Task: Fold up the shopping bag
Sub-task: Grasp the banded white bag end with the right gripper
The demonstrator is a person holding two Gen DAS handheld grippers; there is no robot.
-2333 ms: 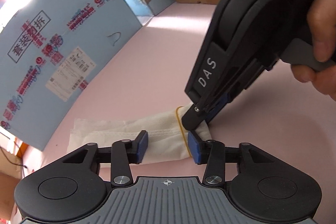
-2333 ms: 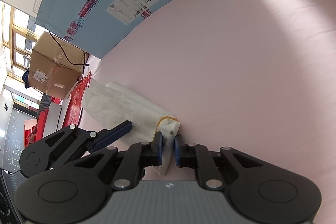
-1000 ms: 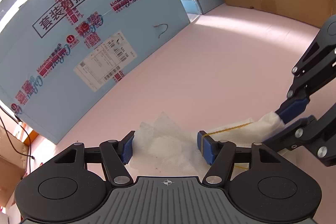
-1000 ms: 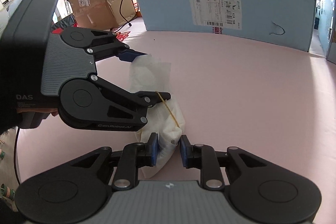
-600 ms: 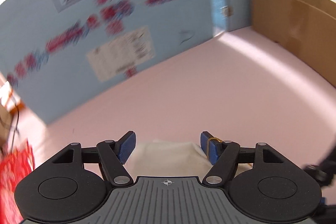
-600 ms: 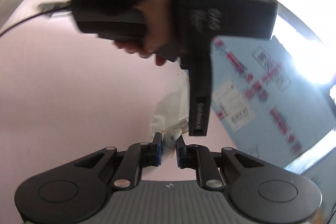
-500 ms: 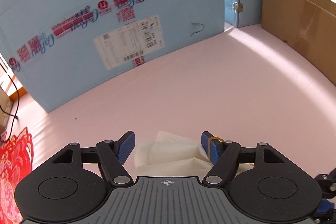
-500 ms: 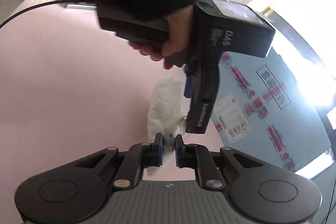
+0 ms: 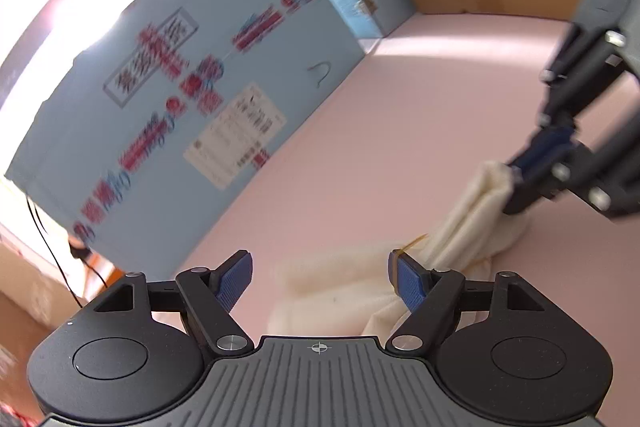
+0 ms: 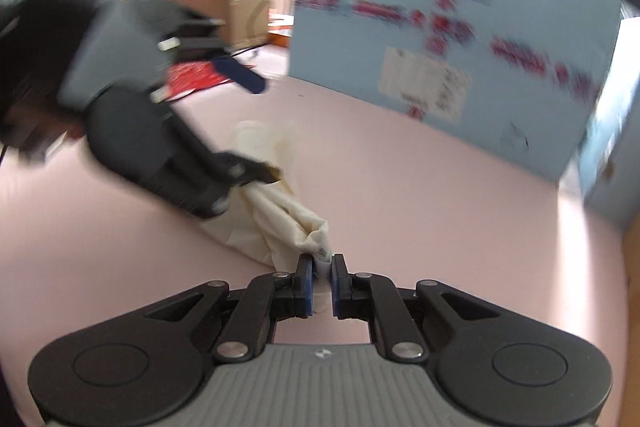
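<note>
Bag end pinched between right fingers, other end between spread, just-widened left fingers.

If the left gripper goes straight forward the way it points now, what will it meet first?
Most likely the white bag, whose crumpled part lies on the pink surface directly ahead between the open jaws of the left gripper. Beyond it only bare surface shows; depth is hard to judge in this blurred view.
</note>
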